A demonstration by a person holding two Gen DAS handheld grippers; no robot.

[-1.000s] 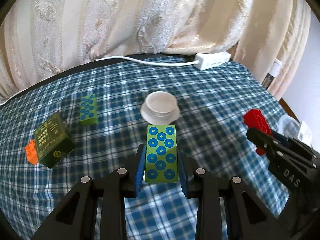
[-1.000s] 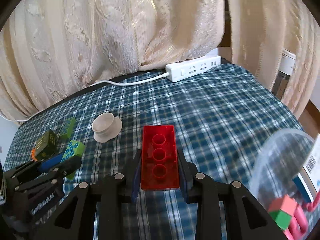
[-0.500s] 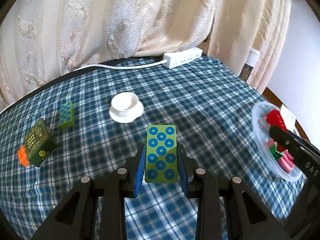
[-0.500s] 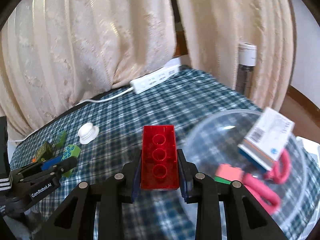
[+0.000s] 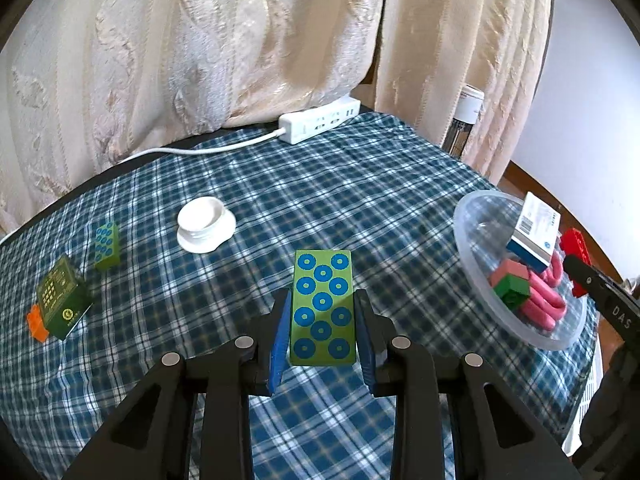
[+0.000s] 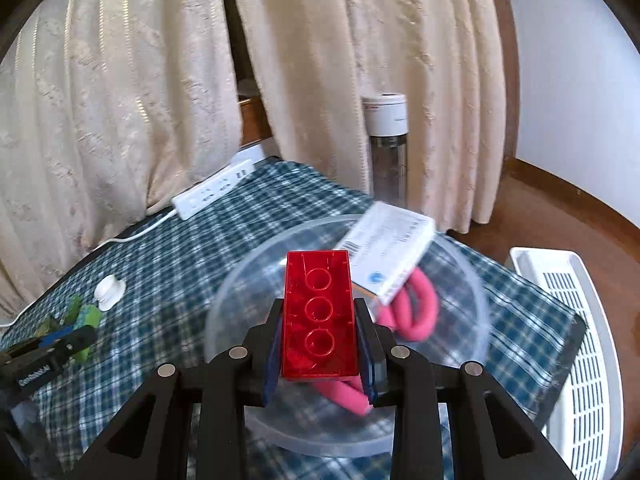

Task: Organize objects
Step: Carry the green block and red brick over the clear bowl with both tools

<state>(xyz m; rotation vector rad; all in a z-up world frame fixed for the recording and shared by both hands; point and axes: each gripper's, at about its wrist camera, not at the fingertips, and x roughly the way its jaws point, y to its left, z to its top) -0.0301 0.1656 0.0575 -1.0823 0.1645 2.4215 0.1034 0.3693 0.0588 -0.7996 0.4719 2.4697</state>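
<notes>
My left gripper (image 5: 323,312) is shut on a green block with blue rings (image 5: 323,307), held above the blue checked cloth. My right gripper (image 6: 319,312) is shut on a red brick (image 6: 318,315) and hangs over a clear plastic bowl (image 6: 476,292). That bowl (image 5: 468,240) holds a white and blue box (image 5: 534,232), pink loops (image 5: 540,304) and small red and green bricks (image 5: 510,284). In the left wrist view the right gripper (image 5: 576,262) shows at the bowl's far right rim with the red brick (image 5: 574,242).
A white lid (image 5: 206,229), a second green ringed block (image 5: 107,245), a dark green box (image 5: 62,297) and an orange brick (image 5: 36,322) lie on the cloth's left part. A white power strip (image 5: 318,124) lies by the curtain. A white basket (image 6: 576,360) stands right of the table.
Both grippers have swung right across the table with their blocks. The right one now hangs over the bowl, which has come into full view in the left wrist view.
</notes>
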